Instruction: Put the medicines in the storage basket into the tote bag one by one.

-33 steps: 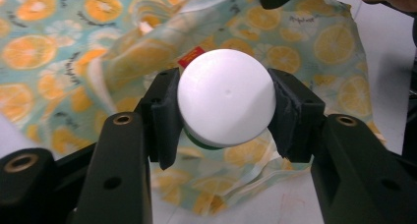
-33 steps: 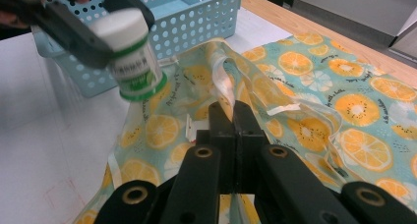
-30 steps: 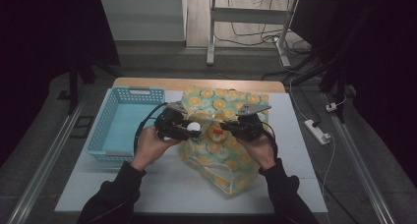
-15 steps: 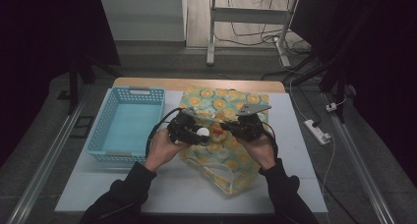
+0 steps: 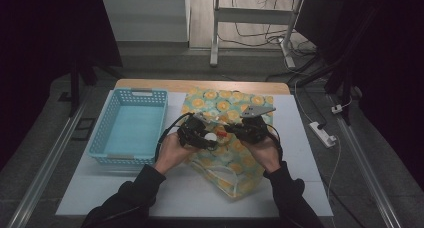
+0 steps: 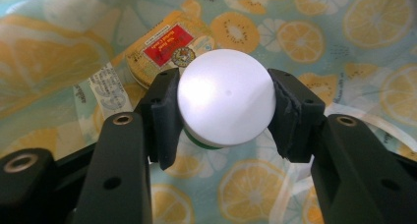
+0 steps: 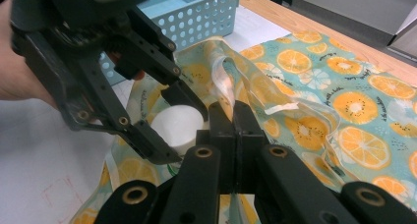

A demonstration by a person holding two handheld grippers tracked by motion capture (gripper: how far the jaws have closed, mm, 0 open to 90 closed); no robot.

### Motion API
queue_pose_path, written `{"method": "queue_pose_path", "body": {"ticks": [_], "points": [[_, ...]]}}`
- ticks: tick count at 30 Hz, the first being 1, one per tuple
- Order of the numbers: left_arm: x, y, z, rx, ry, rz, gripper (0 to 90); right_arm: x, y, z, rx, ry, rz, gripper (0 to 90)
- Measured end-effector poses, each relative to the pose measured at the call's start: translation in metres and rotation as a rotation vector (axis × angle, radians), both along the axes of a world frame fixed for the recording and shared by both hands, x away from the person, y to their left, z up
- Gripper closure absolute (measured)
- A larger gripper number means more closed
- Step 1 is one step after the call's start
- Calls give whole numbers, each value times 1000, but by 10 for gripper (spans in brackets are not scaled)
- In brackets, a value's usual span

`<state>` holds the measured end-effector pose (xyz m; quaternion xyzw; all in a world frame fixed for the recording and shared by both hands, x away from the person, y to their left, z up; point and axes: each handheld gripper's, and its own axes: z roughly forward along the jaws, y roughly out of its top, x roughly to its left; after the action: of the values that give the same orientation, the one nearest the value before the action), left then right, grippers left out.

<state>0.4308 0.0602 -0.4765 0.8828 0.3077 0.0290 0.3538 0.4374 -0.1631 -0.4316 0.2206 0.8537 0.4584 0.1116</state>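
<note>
Jar (image 6: 225,103) with a white lid sits clamped in your left tongs (image 5: 209,138) over the fruit-print bag (image 5: 250,160) at mid-counter; your right tongs (image 7: 235,117), shut on the bag's rim, hold its mouth open.

Left tongs (image 6: 223,113) half-closed, gripping; right tongs (image 7: 235,117) fully pinched; both forearms reach in from tabletop's near edge.

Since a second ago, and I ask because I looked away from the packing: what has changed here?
The left gripper, shut on the white-capped jar, has carried it from near the blue basket rightward to the bag's opening, close beside the right gripper. The right gripper stayed put, pinching the rim of the citrus-print bag. Basket and bag lie as before.
</note>
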Motion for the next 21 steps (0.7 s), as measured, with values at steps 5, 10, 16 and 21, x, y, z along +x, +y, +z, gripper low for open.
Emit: {"method": "queue_pose_path", "body": {"ticks": [5, 10, 16, 21], "points": [[3, -4, -8, 29, 3, 2, 501, 0, 0, 0, 1, -1, 1, 899], [6, -5, -14, 48, 9, 9, 501, 0, 0, 0, -1, -1, 2, 899], [8, -7, -23, 45, -8, 10, 499, 0, 1, -1, -2, 0, 5, 899], [8, -7, -24, 31, -8, 12, 495, -1, 1, -1, -3, 0, 5, 899]]}}
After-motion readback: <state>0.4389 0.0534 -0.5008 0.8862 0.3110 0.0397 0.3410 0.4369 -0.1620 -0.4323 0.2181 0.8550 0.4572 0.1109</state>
